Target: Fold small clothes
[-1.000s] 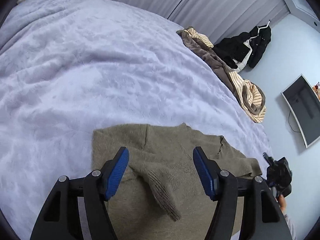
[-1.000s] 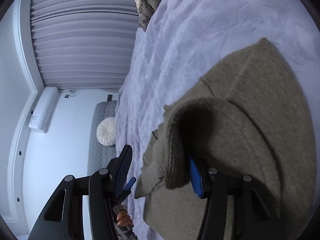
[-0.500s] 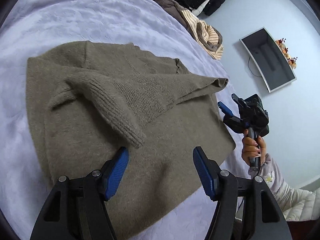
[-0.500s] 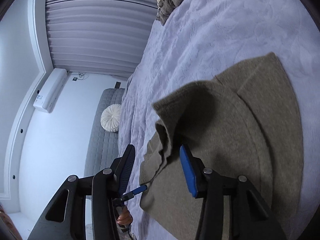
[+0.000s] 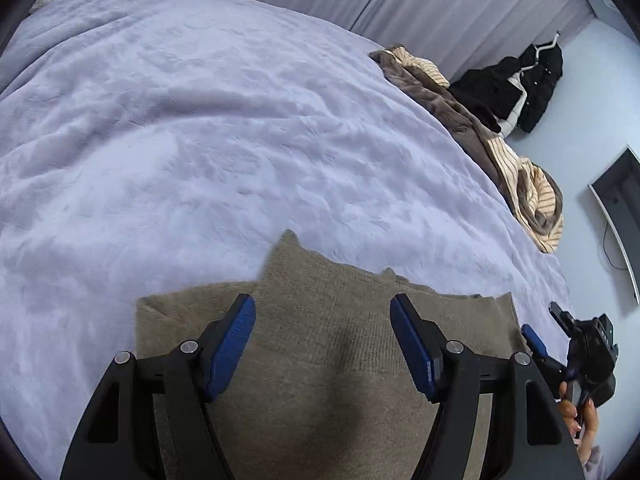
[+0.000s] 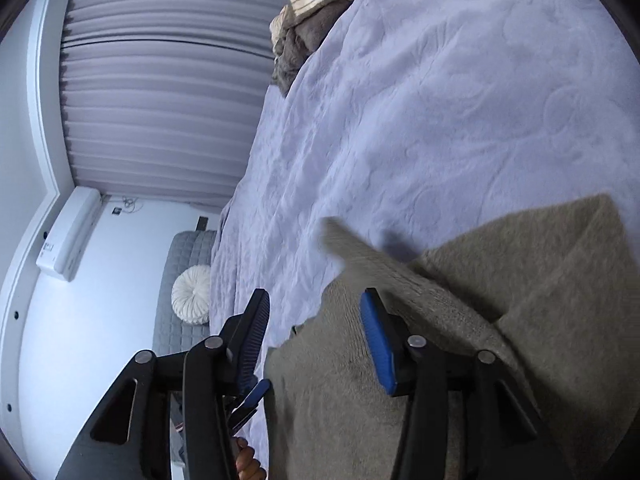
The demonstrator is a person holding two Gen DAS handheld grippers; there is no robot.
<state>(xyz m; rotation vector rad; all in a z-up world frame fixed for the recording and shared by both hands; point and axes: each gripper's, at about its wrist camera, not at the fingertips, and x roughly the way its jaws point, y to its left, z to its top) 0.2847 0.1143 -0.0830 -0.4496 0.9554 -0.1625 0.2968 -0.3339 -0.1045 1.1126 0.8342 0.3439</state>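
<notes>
An olive knit sweater (image 5: 340, 352) lies partly folded on the lilac bed cover (image 5: 200, 140). My left gripper (image 5: 322, 344) is open and empty, low over the sweater. The right gripper also shows at the right edge of the left wrist view (image 5: 576, 356). In the right wrist view my right gripper (image 6: 316, 340) is open and empty at the sweater's (image 6: 500, 340) edge. A sleeve (image 6: 384, 260) sticks up, blurred, past the right finger.
A pile of brown and striped clothes (image 5: 500, 140) lies along the bed's far right edge. A black jacket (image 5: 520, 84) hangs beyond it, with a wall screen (image 5: 620, 216) to its right. A grey sofa with a white cushion (image 6: 192, 294) stands past the bed.
The right gripper let go of the sleeve and opened wider. The left gripper swung back low over the sweater, and the sweater now shows folded over, with its far edge straighter.
</notes>
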